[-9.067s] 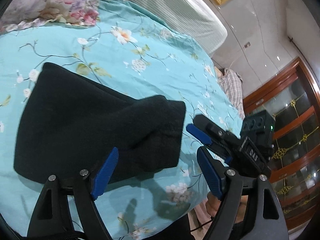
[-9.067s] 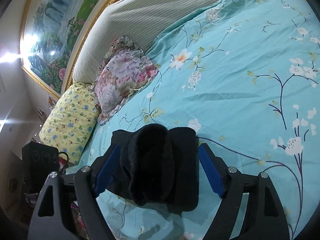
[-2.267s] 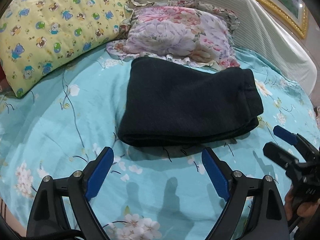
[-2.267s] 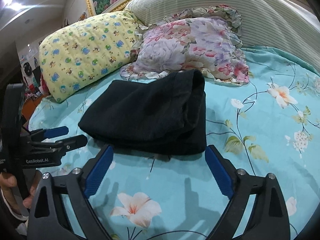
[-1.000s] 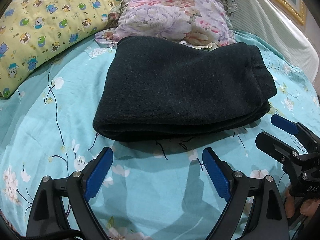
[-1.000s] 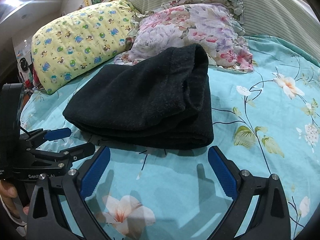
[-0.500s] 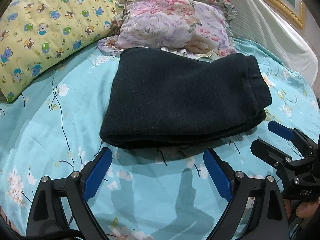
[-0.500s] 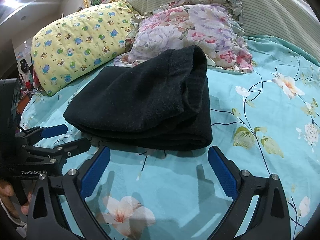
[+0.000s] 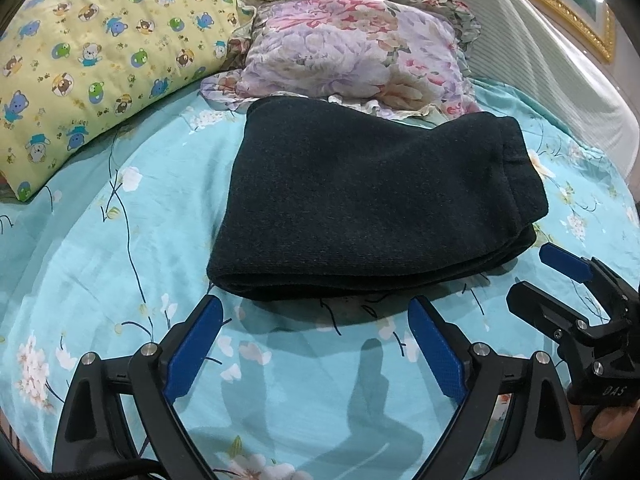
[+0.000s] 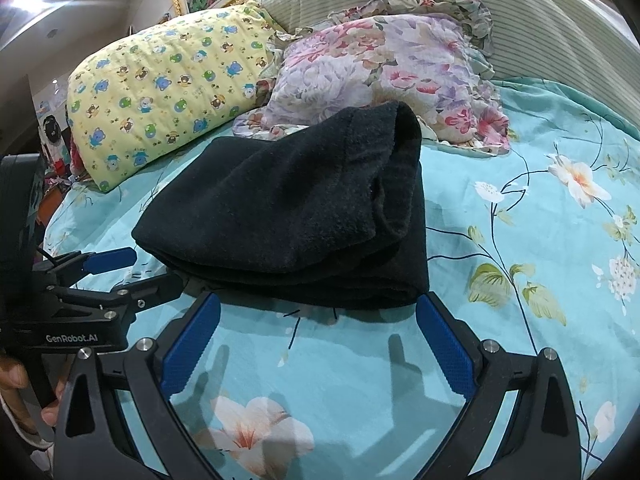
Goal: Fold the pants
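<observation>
The black pants (image 9: 372, 204) lie folded in a thick rectangle on the turquoise floral bedspread (image 9: 100, 240), just in front of the pillows. They also show in the right wrist view (image 10: 296, 208), with the waistband end to the right. My left gripper (image 9: 316, 312) is open and empty, just short of the pants' near folded edge. My right gripper (image 10: 318, 312) is open and empty, close to the near edge at the pants' right end. Each gripper shows in the other's view: the right one (image 9: 560, 280), the left one (image 10: 132, 268).
A yellow bear-print pillow (image 9: 92, 48) and a floral frilled pillow (image 9: 352, 56) lie behind the pants, against a striped headboard (image 9: 532, 60). Open bedspread spreads to the right (image 10: 560, 240).
Both grippers have drawn back a little from the pants over the last second. The pants lie still; both grippers stay open.
</observation>
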Motion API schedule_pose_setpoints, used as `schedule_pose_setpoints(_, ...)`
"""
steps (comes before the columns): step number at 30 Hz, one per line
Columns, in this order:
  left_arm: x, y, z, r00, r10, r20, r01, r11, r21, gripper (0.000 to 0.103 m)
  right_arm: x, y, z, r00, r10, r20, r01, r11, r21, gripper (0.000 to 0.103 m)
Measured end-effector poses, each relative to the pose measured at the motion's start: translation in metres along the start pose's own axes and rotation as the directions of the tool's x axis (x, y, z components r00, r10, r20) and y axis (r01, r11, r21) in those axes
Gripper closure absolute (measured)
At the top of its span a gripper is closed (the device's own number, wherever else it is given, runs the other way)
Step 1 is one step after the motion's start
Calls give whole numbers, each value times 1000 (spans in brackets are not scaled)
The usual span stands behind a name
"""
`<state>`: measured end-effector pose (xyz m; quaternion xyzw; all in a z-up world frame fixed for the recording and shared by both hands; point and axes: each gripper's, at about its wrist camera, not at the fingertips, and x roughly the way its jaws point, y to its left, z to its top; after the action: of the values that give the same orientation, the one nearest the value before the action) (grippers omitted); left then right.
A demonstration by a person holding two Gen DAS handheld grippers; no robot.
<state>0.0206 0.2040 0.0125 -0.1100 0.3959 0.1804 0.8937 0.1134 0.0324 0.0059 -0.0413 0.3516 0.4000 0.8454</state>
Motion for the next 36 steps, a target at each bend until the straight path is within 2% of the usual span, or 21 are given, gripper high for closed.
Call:
schedule_pose_setpoints(20,3,4,3,1000,1,-13,-1,1000,-9,8,-1,4,4,1000,2,4,-2,1000,-11,5)
schedule_pose_setpoints(28,2,3,5,999,35,-9,-35,999,-6,6,-6,3,5,1000,-3,13,3,1000,-13,5)
schedule_pose_setpoints(36,-12,5,11,998,40,38,-40,999,-16,6,-13,-4,12,999,-17,27,17,1000,-7,5)
